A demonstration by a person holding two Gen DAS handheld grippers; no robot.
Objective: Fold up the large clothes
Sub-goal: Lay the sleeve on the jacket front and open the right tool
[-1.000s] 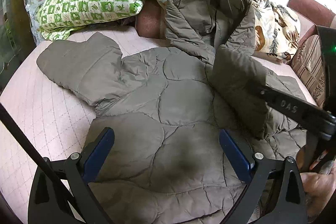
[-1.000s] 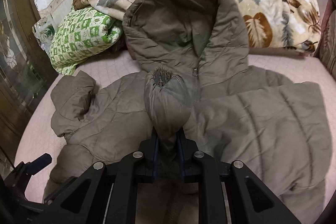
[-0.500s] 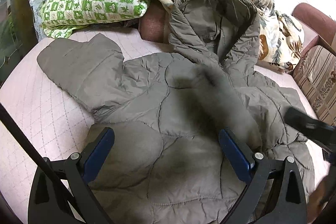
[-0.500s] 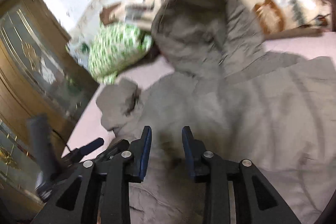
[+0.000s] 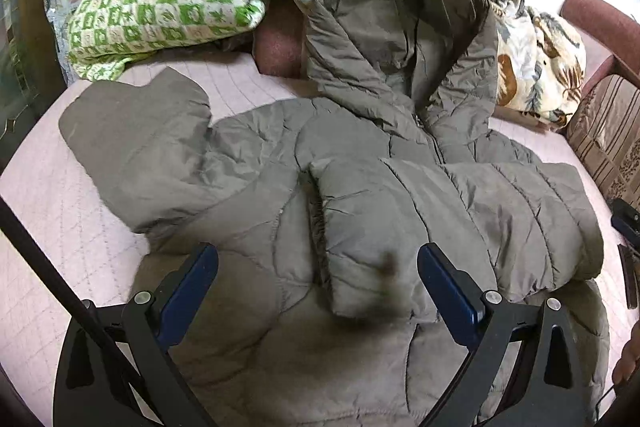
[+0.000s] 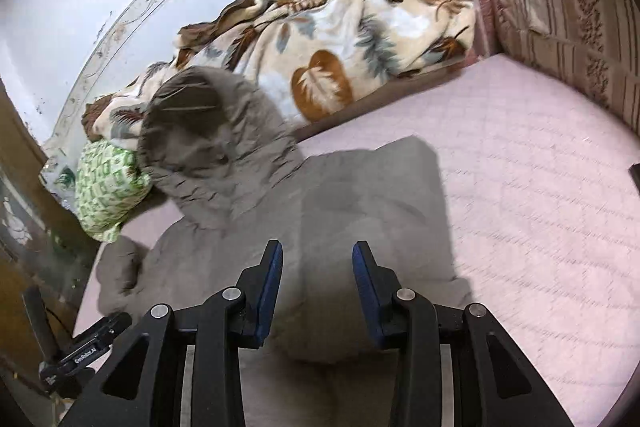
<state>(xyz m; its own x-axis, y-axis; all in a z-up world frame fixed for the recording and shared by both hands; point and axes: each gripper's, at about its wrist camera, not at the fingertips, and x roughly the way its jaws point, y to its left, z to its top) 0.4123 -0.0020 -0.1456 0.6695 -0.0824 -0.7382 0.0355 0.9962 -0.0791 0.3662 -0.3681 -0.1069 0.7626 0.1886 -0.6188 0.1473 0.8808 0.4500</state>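
Observation:
A grey-olive quilted hooded jacket (image 5: 352, 211) lies front-up on the pink bed cover (image 5: 52, 211). Its hood (image 5: 404, 39) rests against the bedding behind. One sleeve (image 5: 452, 223) is folded across the chest; the other sleeve (image 5: 132, 139) lies spread out to the left. My left gripper (image 5: 318, 283) is open and empty, hovering over the lower part of the jacket. My right gripper (image 6: 318, 287) is open and empty above the jacket's right side (image 6: 340, 219), seen blurred in the right wrist view.
A green-and-white checked pillow (image 5: 168, 3) and a leaf-print blanket (image 6: 340, 39) lie at the head of the bed. A striped maroon sofa arm (image 6: 568, 7) borders the right side. A wooden cabinet (image 6: 24, 219) stands at the left.
My right gripper opened and let go of the sleeve, which now lies folded across the jacket's chest. It then drew back and swung to the right. The left gripper hardly moved.

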